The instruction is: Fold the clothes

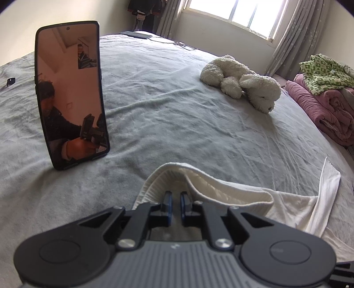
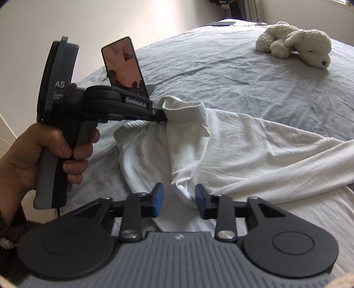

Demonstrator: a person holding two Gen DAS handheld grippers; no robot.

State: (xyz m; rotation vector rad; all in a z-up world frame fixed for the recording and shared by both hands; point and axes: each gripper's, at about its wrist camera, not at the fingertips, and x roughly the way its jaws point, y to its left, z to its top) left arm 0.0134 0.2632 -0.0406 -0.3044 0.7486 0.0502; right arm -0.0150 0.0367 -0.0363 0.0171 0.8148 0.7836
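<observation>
The left tool (image 2: 164, 115) clamps the white garment's (image 2: 243, 141) ribbed hem at ten o'clock, lifting it off the bed (image 2: 221, 73) to start a fold, while the right tool (image 2: 179, 200), unclenched, straddles a fabric corner at six o'clock.

Daylit window (image 1: 236, 13) with curtains (image 1: 285, 42), pale wall (image 2: 110, 20), grey-sheeted bed (image 1: 166, 93).

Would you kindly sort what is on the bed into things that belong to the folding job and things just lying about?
Part of the job:
- white garment
- left claw, shut on its ribbed edge
- right claw, open around a fold

Lying about:
- phone
- plush dog
- pink blanket
- green patterned cloth
</observation>
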